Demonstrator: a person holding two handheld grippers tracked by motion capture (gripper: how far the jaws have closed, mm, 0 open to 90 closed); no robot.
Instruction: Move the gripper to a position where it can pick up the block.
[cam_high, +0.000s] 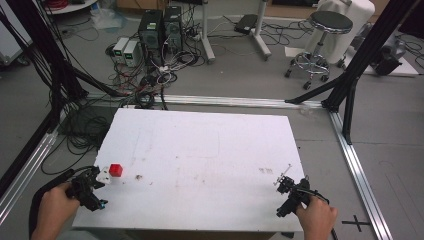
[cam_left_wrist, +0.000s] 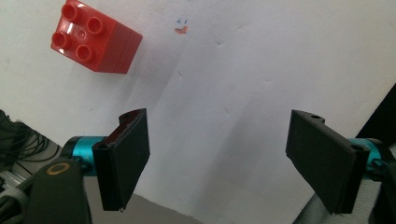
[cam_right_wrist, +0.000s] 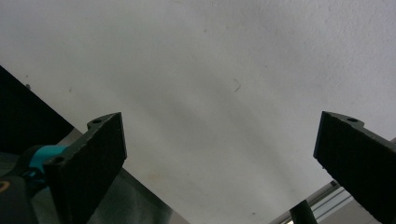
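Red brick sits studs-up on white surface near L edge, just ahead of L claw, both claws released w/ R claw well apart; prob. light, stiff, smooth plastic, so grip flat opposite sides.

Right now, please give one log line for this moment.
left gripper: open, empty | right gripper: open, empty | red brick: on white table, ahead of left jaws, untouched
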